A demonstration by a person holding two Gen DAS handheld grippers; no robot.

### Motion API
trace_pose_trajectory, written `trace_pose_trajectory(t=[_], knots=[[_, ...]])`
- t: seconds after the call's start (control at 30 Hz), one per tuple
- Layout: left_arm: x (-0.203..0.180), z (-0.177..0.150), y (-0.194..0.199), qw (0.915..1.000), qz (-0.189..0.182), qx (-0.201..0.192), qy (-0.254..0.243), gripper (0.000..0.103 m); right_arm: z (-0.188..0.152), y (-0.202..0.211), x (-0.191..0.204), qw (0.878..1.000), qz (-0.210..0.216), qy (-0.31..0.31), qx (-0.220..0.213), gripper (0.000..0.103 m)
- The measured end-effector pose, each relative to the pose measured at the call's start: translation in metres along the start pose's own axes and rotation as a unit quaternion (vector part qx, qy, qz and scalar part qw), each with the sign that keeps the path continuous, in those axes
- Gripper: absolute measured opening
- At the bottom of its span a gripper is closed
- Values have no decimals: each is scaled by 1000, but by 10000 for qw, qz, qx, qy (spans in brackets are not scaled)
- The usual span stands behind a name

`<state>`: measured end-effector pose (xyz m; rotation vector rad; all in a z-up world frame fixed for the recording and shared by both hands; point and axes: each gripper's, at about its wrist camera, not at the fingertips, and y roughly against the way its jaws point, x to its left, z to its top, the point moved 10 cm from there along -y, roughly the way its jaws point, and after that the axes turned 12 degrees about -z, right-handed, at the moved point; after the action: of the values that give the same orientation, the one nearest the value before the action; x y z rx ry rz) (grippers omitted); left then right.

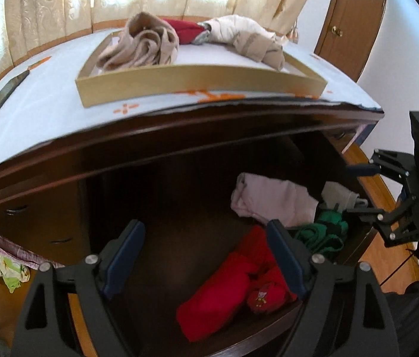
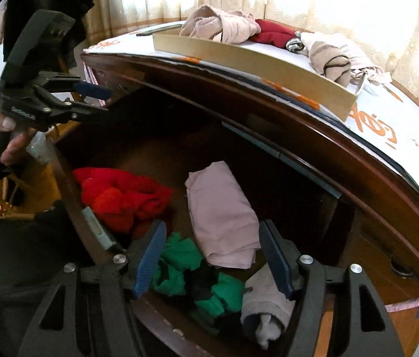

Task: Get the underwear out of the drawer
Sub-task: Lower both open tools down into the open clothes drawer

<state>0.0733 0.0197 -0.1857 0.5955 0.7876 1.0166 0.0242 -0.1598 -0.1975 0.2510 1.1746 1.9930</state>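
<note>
The dark wooden drawer (image 2: 69, 184) holds soft, crumpled underwear (image 2: 224, 214); a folded pink piece lies long-ways, pointing toward the drawer's back. Left tongs (image 1: 206, 255) and right tongs (image 2: 209, 255) hang above the drawer, both wide open, holding nothing.

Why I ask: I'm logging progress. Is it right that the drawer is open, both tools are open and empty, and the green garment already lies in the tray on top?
Not quite. The green garment is in the drawer, seen in the right wrist view, not in the tray. The rest holds: the left tool and right tool are open and empty.
</note>
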Motion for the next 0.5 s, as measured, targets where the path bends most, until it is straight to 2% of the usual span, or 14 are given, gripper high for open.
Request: trace_pose_trajectory(t=[0.5], knots=[[4, -30, -26, 9979, -13, 636, 91, 86, 4, -39, 21, 9961, -116, 846, 234, 67]])
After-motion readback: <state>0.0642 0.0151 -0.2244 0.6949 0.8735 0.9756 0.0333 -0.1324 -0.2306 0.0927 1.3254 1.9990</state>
